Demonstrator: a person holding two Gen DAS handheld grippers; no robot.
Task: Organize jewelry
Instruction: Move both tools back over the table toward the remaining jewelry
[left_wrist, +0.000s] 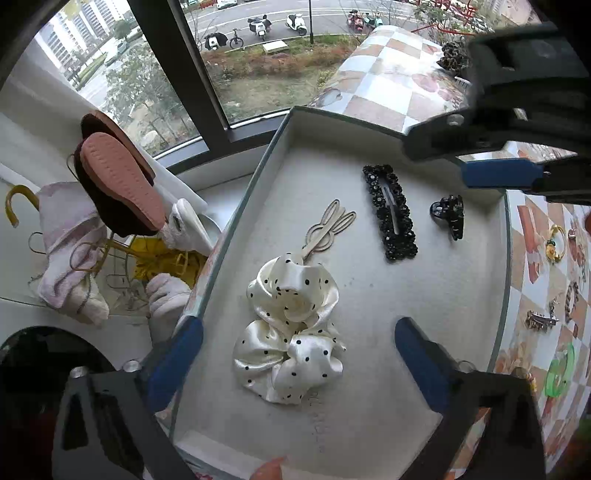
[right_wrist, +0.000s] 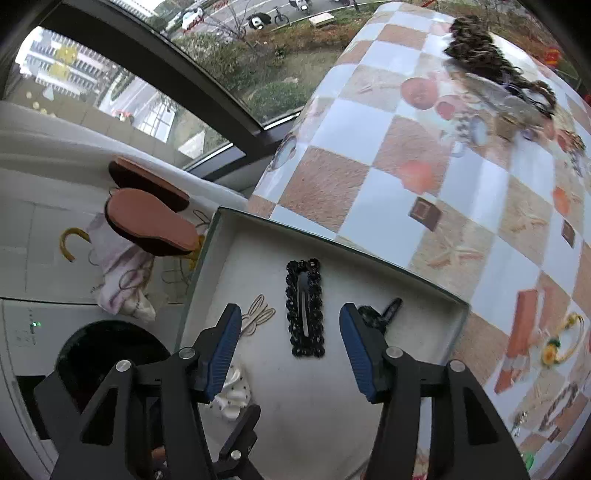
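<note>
A white felt-lined tray (left_wrist: 406, 369) lies on the checkered table. In it are a cream polka-dot scrunchie (left_wrist: 291, 328), a wooden rabbit-shaped hairpin (left_wrist: 330, 229), a black beaded rectangular clip (left_wrist: 391, 214) and a small black claw clip (left_wrist: 448, 214). My left gripper (left_wrist: 297, 326) hangs over the scrunchie, jaws wide open on either side and not touching it. My right gripper (right_wrist: 290, 310) is open above the black beaded clip (right_wrist: 306, 306), with the claw clip (right_wrist: 380, 314) just beyond its right finger. One of its blue fingers (left_wrist: 495, 175) shows at the tray's far right corner.
More pieces lie on the tablecloth right of the tray: a yellow bracelet (left_wrist: 554, 243), a silver clip (left_wrist: 539, 319), a green clip (left_wrist: 561, 373). A dark patterned scrunchie (right_wrist: 476, 51) sits at the far side. Slippers (left_wrist: 122, 184) on a rack and a washing machine (right_wrist: 92, 354) are left of the table.
</note>
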